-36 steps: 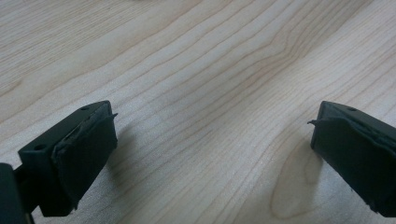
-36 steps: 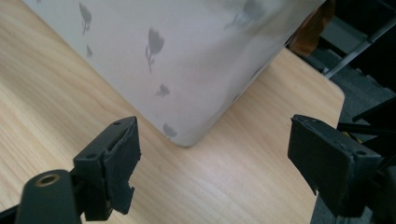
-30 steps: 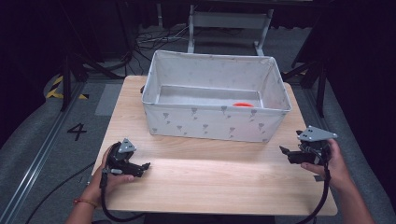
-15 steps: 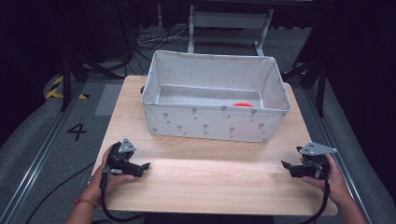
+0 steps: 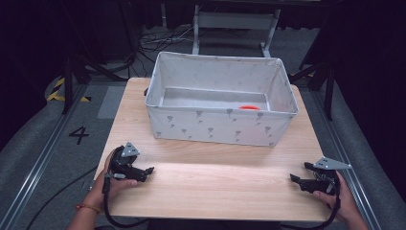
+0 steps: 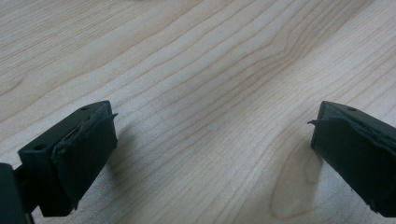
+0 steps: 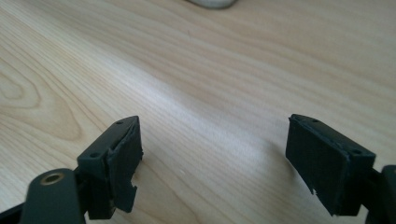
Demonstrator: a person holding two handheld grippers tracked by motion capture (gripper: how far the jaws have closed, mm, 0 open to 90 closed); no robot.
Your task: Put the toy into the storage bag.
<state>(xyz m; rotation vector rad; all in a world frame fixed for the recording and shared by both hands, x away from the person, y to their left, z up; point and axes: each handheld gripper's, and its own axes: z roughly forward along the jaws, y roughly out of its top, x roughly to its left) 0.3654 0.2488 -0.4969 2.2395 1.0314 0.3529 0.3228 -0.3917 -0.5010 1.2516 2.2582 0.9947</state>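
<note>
High view, item one: left gripper [image 5: 143,172], black two-jaw tool with grey three-cornered top plate, held in the person's left hand [image 5: 112,179]. It lies low over the pale wooden table [image 5: 215,184], off the near left corner of the white fabric storage bin with grey tree print [image 5: 221,125], well apart from it, jaws turned toward the table's middle. In the left gripper view its jaws stand wide apart, nothing between them, bare wood grain below.

Item two: right gripper [image 5: 298,181], same make, grey plate on top, held in the person's right hand [image 5: 337,196]. It sits off the bin's near right corner, well apart from it, close to the table's near right edge, jaws turned toward the table's middle. In the right gripper view its jaws are spread wide and hold nothing; a rounded white corner of the bin [image 7: 212,3] shows at the top edge.

Item three: the bin, rectangular, soft-walled, open-topped, standing upright on the far half of the table, between the two grippers in line and farther off than both.

Item four: small orange-red object [image 5: 249,108], flat-looking, lying inside the bin on its floor against the near wall, toward the right end. Its exact shape is too small to tell.

Item five: grey floor with a painted numeral 4 [image 5: 79,135], left of the bin, beyond the table's edge.
</note>
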